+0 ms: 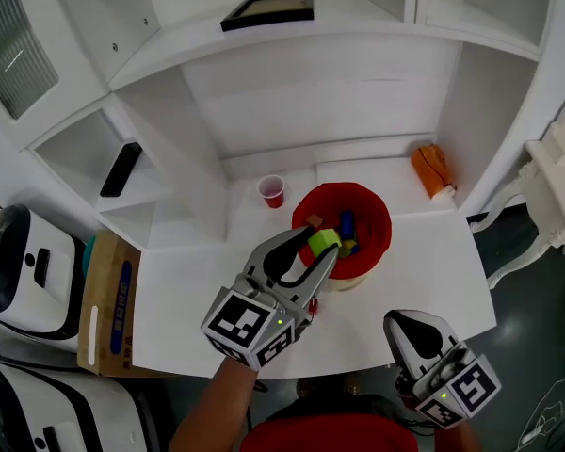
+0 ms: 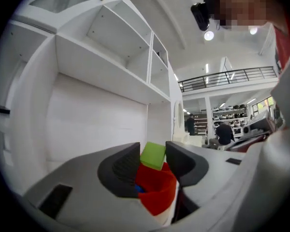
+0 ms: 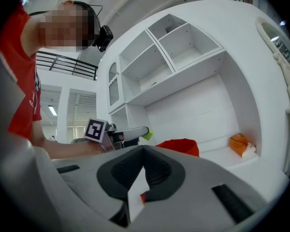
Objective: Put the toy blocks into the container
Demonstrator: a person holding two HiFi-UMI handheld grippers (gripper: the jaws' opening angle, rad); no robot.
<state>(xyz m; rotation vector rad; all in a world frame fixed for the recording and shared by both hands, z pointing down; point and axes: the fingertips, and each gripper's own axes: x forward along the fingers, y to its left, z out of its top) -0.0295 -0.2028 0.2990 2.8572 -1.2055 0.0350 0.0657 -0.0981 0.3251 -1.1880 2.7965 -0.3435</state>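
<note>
The left claw [image 1: 324, 245] squeezes a green block [image 2: 153, 154] tight between its two jaws. The red container [image 1: 377, 217] sits just under the tips of this claw, and other blocks [image 1: 347, 224] lie inside it. The right claw [image 3: 144, 152] is closed with nothing in it, and the container is out in front of it, well apart.

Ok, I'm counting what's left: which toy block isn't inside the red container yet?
The green block. It is clamped in the left gripper and held up over the red container, while the blue block and the others lie inside it.
</note>
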